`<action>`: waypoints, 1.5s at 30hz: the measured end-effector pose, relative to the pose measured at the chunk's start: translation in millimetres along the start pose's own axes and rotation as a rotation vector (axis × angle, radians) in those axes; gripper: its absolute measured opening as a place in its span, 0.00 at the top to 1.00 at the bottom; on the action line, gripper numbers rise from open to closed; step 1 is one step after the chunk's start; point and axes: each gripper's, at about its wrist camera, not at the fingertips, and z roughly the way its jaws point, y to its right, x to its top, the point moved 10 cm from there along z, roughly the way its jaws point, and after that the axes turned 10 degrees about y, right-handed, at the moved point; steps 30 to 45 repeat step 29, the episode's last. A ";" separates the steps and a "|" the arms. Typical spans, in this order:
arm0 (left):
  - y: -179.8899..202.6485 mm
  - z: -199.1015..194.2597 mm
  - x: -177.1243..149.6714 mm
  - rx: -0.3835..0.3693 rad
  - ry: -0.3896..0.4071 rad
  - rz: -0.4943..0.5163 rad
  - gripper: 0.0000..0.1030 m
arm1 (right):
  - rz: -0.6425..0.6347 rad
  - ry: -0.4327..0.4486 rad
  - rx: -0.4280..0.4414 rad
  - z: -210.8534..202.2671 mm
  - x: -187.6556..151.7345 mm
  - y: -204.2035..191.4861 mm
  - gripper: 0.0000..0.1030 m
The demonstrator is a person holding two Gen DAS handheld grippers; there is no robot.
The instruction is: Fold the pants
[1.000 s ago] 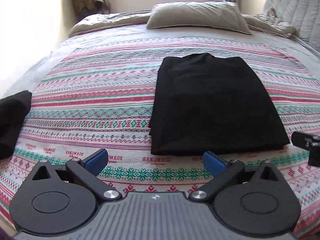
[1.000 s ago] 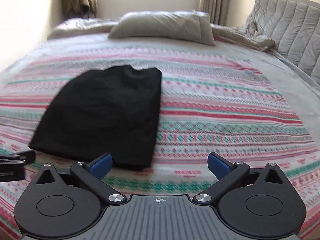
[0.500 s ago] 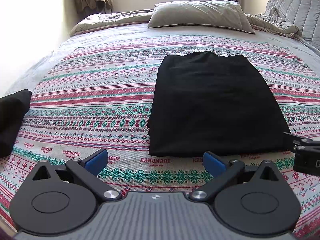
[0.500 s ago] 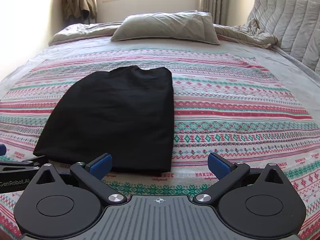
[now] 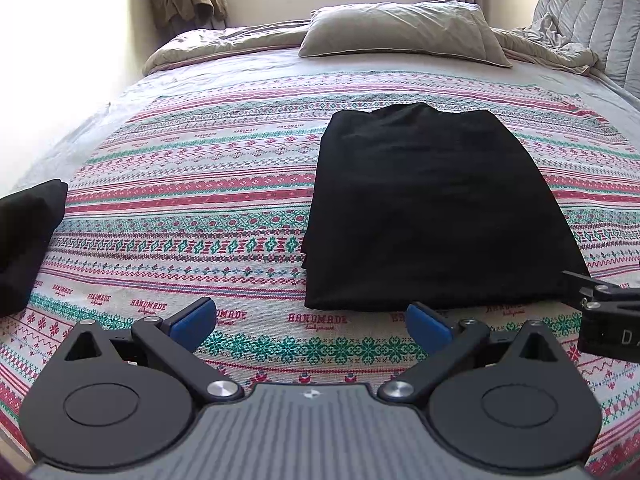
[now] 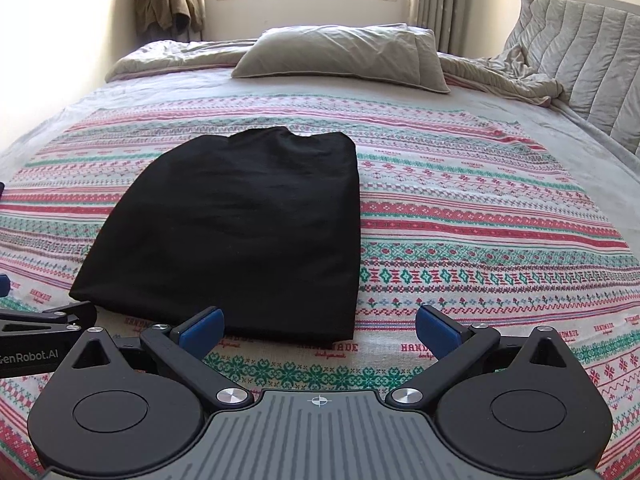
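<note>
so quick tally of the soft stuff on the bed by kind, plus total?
Black folded garments: 2, the pants mid-bed and another piece at the left edge
Pillows: 1
Patterned blankets: 1
Rumpled beige duvets: 1
Total: 5

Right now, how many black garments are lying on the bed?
2: folded black pants mid-bed ahead of both grippers, and a second black garment at the bed's left edge, cut off by the frame. Others may lie outside view.

Black pants are seen on a bedspread striped in red, green and white; pillow grey-beige.
</note>
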 end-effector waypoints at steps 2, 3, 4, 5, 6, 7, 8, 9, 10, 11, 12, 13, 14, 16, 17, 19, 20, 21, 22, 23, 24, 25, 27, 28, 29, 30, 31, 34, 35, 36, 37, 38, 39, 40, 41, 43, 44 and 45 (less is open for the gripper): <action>0.2 0.1 -0.5 0.000 -0.001 0.001 0.00 | -0.002 0.000 0.002 0.1 -0.2 -0.6 0.00; 0.3 0.0 -0.6 0.000 -0.001 0.002 0.00 | -0.003 0.001 0.003 0.1 -0.2 -0.8 0.00; 0.3 0.2 -0.8 0.000 -0.001 0.002 0.00 | -0.005 0.001 0.004 0.1 -0.3 -1.1 0.00; 0.3 0.4 -1.1 0.001 -0.002 0.003 0.00 | -0.007 0.001 0.005 0.2 -0.4 -1.4 0.00; 0.3 0.5 -1.3 0.002 -0.002 0.004 0.00 | -0.008 0.001 0.005 0.2 -0.6 -1.7 0.00; 0.5 0.4 -1.4 0.002 -0.003 0.005 0.00 | -0.010 0.001 0.005 0.3 -0.7 -1.9 0.00; 0.4 0.5 -1.5 0.002 -0.003 0.005 0.00 | -0.011 0.001 0.005 0.4 -0.9 -2.0 0.00; 0.3 0.4 -1.6 0.003 -0.003 0.005 0.00 | -0.012 0.001 0.005 0.6 -1.0 -2.1 0.00; 0.6 0.4 -1.6 0.003 -0.003 0.005 0.00 | -0.012 0.000 0.005 0.7 -1.1 -2.2 0.00; 0.5 0.4 -1.5 0.003 -0.003 0.005 0.00 | -0.012 0.000 0.005 0.7 -1.2 -2.2 0.00; 0.4 0.4 -1.6 0.003 -0.003 0.005 0.00 | -0.012 0.000 0.005 0.8 -1.2 -2.3 0.00; 0.3 0.4 -1.6 0.003 -0.003 0.005 0.00 | -0.012 0.000 0.005 0.8 -1.3 -2.3 0.00; 0.1 0.5 -1.8 0.004 -0.004 0.005 0.00 | -0.013 -0.001 0.005 0.9 -1.5 -2.3 0.00; -0.1 0.5 -2.2 0.005 -0.005 0.005 0.00 | -0.014 -0.002 0.005 1.1 -2.4 -2.1 0.00; -0.3 0.4 -2.0 0.005 -0.004 0.005 0.00 | -0.014 -0.002 0.006 1.2 -2.5 -2.2 0.00; -0.4 0.4 -1.9 0.005 -0.004 0.005 0.00 | -0.013 -0.002 0.005 1.2 -2.6 -2.2 0.00; -0.4 0.4 -1.8 0.004 -0.004 0.005 0.00 | -0.013 -0.001 0.005 1.2 -2.5 -2.2 0.00; -0.4 0.3 -1.8 0.004 -0.004 0.005 0.00 | -0.013 -0.002 0.005 1.2 -2.7 -2.4 0.00; -0.5 0.3 -1.8 0.005 -0.004 0.005 0.00 | -0.013 -0.002 0.005 1.2 -2.5 -2.3 0.00; -0.9 0.4 -2.0 0.006 -0.003 0.005 0.00 | -0.014 -0.002 0.005 1.2 -2.5 -2.4 0.00; -1.3 0.3 -2.5 0.007 -0.004 0.004 0.00 | -0.014 -0.001 0.005 1.2 -2.4 -2.4 0.00; -1.3 0.4 -2.7 0.006 -0.004 0.005 0.00 | -0.014 -0.001 0.005 1.2 -2.3 -2.5 0.00; -1.3 0.2 -3.1 0.007 -0.005 0.005 0.00 | -0.015 -0.003 0.004 1.3 -2.8 -2.7 0.00; -1.2 0.2 -3.6 0.006 -0.006 0.005 0.00 | -0.016 -0.004 0.004 1.7 -3.4 -2.6 0.00; -1.0 0.3 -4.3 0.006 -0.008 0.005 0.00 | -0.016 -0.004 0.005 1.8 -3.9 -2.2 0.00; -1.0 0.3 -4.3 0.006 -0.008 0.005 0.00 | -0.016 -0.004 0.005 1.8 -3.9 -2.2 0.00; -1.0 0.3 -4.3 0.006 -0.008 0.005 0.00 | -0.016 -0.004 0.005 1.8 -3.9 -2.2 0.00; -1.0 0.3 -4.3 0.006 -0.008 0.005 0.00 | -0.016 -0.004 0.005 1.8 -3.9 -2.2 0.00; -1.0 0.3 -4.3 0.006 -0.008 0.005 0.00 | -0.016 -0.004 0.005 1.8 -3.9 -2.2 0.00; -1.0 0.3 -4.3 0.006 -0.008 0.005 0.00 | -0.016 -0.004 0.005 1.8 -3.9 -2.2 0.00; -1.0 0.3 -4.3 0.006 -0.008 0.005 0.00 | -0.016 -0.004 0.005 1.8 -3.9 -2.2 0.00; -1.0 0.3 -4.3 0.006 -0.008 0.005 0.00 | -0.016 -0.004 0.005 1.8 -3.9 -2.2 0.00; -1.0 0.3 -4.3 0.006 -0.008 0.005 0.00 | -0.016 -0.004 0.005 1.8 -3.9 -2.2 0.00; -1.0 0.3 -4.3 0.006 -0.008 0.005 0.00 | -0.016 -0.004 0.005 1.8 -3.9 -2.2 0.00; -1.0 0.3 -4.3 0.006 -0.008 0.005 0.00 | -0.016 -0.004 0.005 1.8 -3.9 -2.2 0.00; -1.0 0.3 -4.3 0.006 -0.008 0.005 0.00 | -0.016 -0.004 0.005 1.8 -3.9 -2.2 0.00; -1.0 0.3 -4.3 0.006 -0.008 0.005 0.00 | -0.016 -0.004 0.005 1.8 -3.9 -2.2 0.00; -1.0 0.3 -4.3 0.006 -0.008 0.005 0.00 | -0.016 -0.004 0.005 1.8 -3.9 -2.2 0.00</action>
